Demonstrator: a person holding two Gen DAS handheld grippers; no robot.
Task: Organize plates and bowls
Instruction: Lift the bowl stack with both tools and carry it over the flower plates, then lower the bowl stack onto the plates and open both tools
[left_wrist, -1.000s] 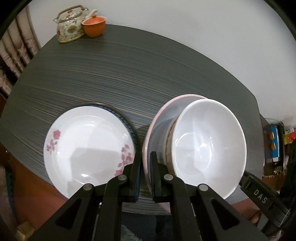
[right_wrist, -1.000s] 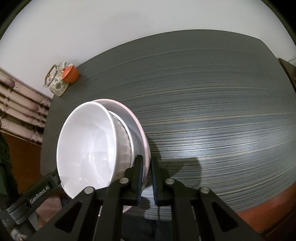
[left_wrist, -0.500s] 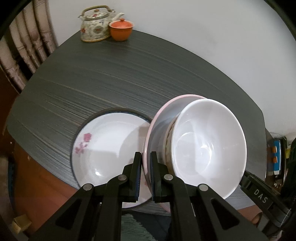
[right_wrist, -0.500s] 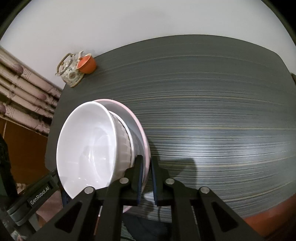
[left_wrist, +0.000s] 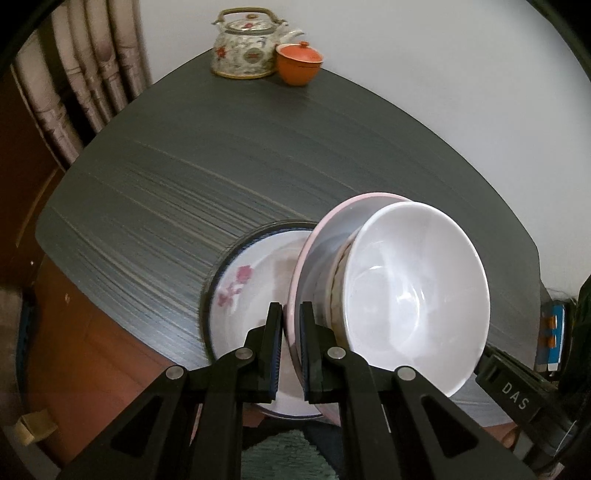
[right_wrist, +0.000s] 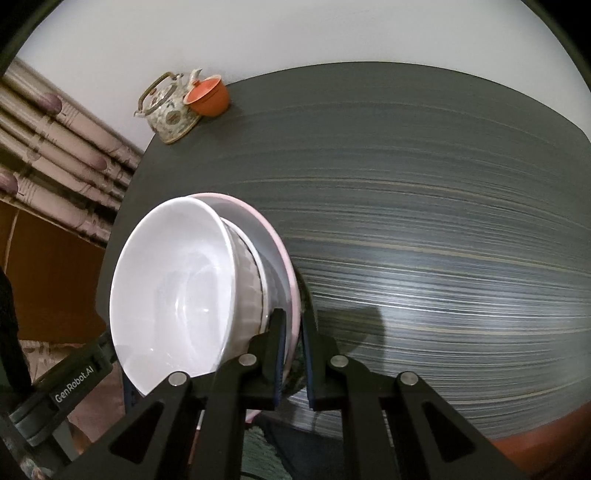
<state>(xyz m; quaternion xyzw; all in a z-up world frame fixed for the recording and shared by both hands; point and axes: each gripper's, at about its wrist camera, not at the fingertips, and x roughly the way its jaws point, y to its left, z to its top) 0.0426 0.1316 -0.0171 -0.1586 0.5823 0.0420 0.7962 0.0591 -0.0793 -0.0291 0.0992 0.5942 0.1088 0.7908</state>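
- Since the earlier frames the carried stack has drifted across the table toward the flowered plate (left_wrist: 243, 291): that plate, which lay clear to one side, is now partly covered in the left view by the pink plate (left_wrist: 314, 251), and the teapot (left_wrist: 245, 55) looms larger.
- The left claw (left_wrist: 291, 347) is clamped on the rim of the pink plate, one finger each side of the edge.
- The right claw (right_wrist: 293, 350) is clamped on the opposite rim of the same pink plate (right_wrist: 284, 266), so the load hangs between the two.
- On that plate sits a patterned bowl (left_wrist: 338, 291), mostly hidden, with a white bowl (left_wrist: 410, 295) nested in it; the same white bowl (right_wrist: 173, 280) fills the left of the right view.
- The stack looks lifted off the dark table (left_wrist: 192, 173), over its near edge.
- The flowered plate lies flat on the table with a dark-rimmed plate (left_wrist: 225, 258) seemingly under it, and overhangs the near edge a little.
- The teapot and an orange lidded cup (left_wrist: 299, 62) stand together at the far corner, well apart from the work.
- Step in hand, as I judge it: carrying the plate with its bowls over to the other plates for stacking.
- Next move calls for centring the pink plate above the flowered one, keeping it level so the bowls do not slide, lowering gently, then releasing both rims together.
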